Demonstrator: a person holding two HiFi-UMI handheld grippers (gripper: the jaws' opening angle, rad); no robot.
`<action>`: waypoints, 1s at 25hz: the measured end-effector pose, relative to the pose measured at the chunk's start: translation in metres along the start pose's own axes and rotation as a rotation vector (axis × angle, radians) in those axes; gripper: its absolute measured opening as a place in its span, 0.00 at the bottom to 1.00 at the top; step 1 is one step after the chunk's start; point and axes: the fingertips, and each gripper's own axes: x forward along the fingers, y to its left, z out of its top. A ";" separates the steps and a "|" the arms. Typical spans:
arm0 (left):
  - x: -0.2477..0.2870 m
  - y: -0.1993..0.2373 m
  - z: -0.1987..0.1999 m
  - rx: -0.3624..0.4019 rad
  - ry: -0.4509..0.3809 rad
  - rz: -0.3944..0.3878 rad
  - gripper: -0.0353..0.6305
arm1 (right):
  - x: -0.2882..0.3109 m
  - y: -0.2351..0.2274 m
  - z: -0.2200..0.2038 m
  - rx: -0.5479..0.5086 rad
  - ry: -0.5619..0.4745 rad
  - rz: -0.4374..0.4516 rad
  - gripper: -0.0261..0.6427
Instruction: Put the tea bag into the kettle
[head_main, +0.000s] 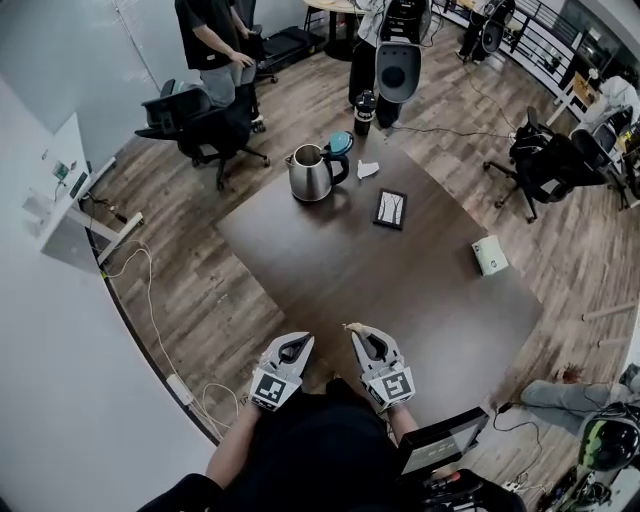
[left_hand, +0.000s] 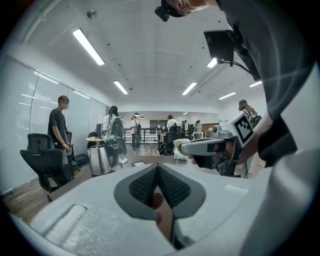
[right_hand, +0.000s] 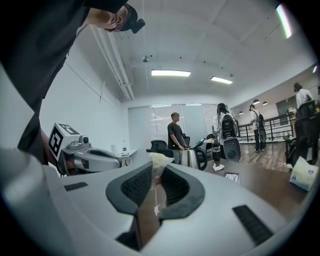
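The steel kettle (head_main: 311, 173) stands at the far side of the dark table (head_main: 400, 290), its teal lid (head_main: 340, 143) flipped open. My right gripper (head_main: 359, 334) hovers over the near table edge, shut on a pale tea bag (head_main: 351, 327). In the right gripper view the tea bag (right_hand: 157, 161) sticks up between the pads and its string (right_hand: 157, 199) hangs down, with the kettle (right_hand: 189, 157) far ahead. My left gripper (head_main: 295, 346) sits beside it, shut and empty. The left gripper view shows the left gripper (left_hand: 158, 169), the kettle (left_hand: 101, 159) and the right gripper (left_hand: 186, 147).
On the table lie a white paper wrapper (head_main: 368, 168) by the kettle, a small black tray (head_main: 390, 209) and a tissue box (head_main: 490, 255) at the right edge. Office chairs (head_main: 205, 125) and a person (head_main: 215, 45) stand beyond the table. Cables (head_main: 150, 300) trail on the floor.
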 end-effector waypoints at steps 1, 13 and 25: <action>0.001 0.005 0.001 0.002 -0.006 -0.004 0.06 | 0.003 0.001 0.001 -0.004 -0.010 0.002 0.12; -0.032 0.079 -0.009 -0.021 -0.063 -0.080 0.06 | 0.065 0.056 0.018 -0.055 0.030 -0.072 0.12; -0.068 0.161 -0.032 -0.031 -0.075 -0.128 0.06 | 0.133 0.115 0.026 -0.059 0.037 -0.102 0.12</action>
